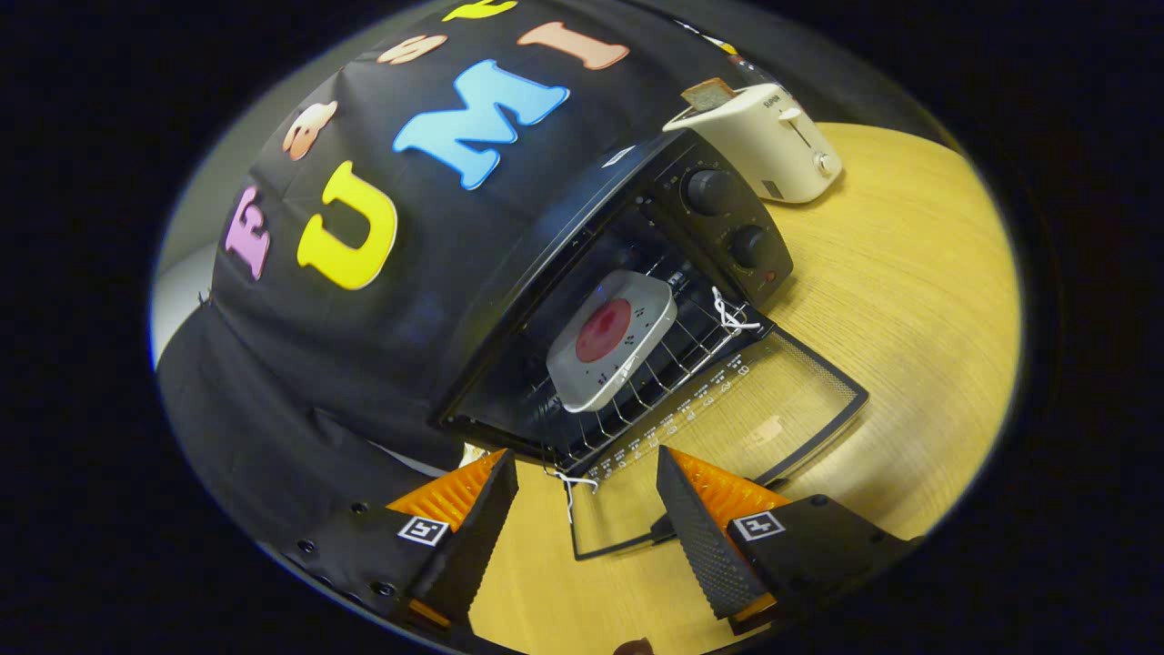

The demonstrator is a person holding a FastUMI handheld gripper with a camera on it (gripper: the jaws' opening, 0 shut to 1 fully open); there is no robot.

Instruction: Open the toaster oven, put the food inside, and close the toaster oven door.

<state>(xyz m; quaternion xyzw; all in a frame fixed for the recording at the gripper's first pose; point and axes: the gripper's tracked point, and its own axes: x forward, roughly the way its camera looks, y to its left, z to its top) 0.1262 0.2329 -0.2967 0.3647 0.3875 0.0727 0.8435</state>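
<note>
The black toaster oven (582,273) stands on the wooden table with its glass door (727,428) folded down flat. Inside, on the wire rack (664,364), sits a white square plate (611,338) carrying a round red piece of food (603,330). My gripper (582,505) is open with nothing between its fingers. It hovers just in front of the lowered door. The right fingertip (687,518) is over the door's front edge; the left fingertip (482,509) is beside the door's left corner.
A cream pop-up toaster (773,146) with a slice of bread (709,93) in its slot stands behind the oven's right side. Two black knobs (709,191) face out on the oven's control panel. The light wooden tabletop (909,300) spreads to the right.
</note>
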